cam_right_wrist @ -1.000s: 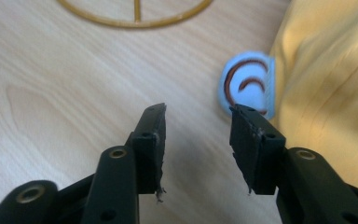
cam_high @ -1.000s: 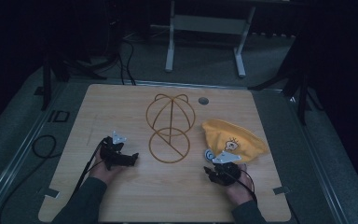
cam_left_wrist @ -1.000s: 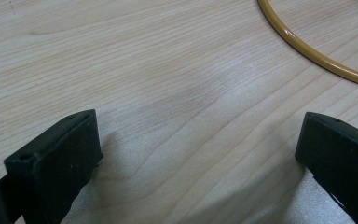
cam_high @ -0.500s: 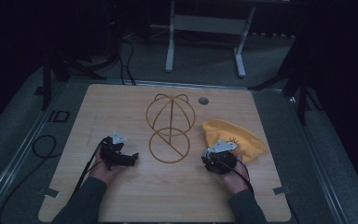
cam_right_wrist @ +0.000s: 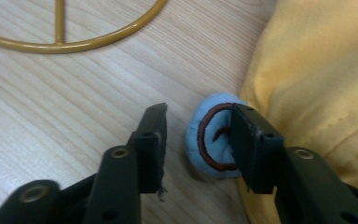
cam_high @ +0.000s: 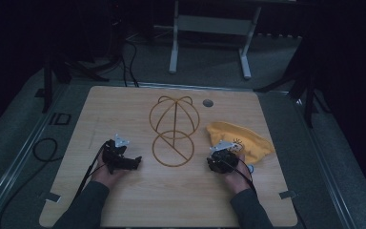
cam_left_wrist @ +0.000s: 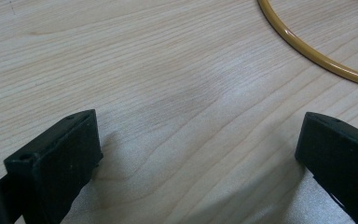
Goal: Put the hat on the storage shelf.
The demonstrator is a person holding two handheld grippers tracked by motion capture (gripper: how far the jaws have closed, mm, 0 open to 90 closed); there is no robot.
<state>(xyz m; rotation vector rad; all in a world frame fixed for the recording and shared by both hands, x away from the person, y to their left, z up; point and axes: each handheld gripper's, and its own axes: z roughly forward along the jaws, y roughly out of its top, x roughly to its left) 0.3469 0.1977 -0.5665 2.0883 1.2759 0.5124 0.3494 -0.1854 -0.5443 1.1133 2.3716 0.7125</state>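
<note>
A yellow cloth cap (cam_high: 240, 140) lies at the table's right, with a pale blue round ear (cam_right_wrist: 200, 140) sewn at its edge. My right gripper (cam_right_wrist: 198, 116) is open at that edge; the blue ear sits partly between the jaws, against the right jaw. From above, the right gripper (cam_high: 219, 155) is at the cap's near-left corner. A gold wire cap frame (cam_high: 174, 129) lies flat mid-table. My left gripper (cam_high: 136, 162) rests open on the bare wood left of the frame, nothing between its jaws (cam_left_wrist: 196, 149).
The gold frame's ring (cam_left_wrist: 307, 51) curves just ahead and right of the left gripper, and its lower ring (cam_right_wrist: 74, 44) lies ahead-left of the right one. A round grommet (cam_high: 208, 102) is at the table's back. Dark floor, cables and a stand leg surround the table (cam_high: 124, 109).
My right gripper has moved forward and slightly left to the cap's near-left edge, onto the blue ear. The left gripper has stayed put.
</note>
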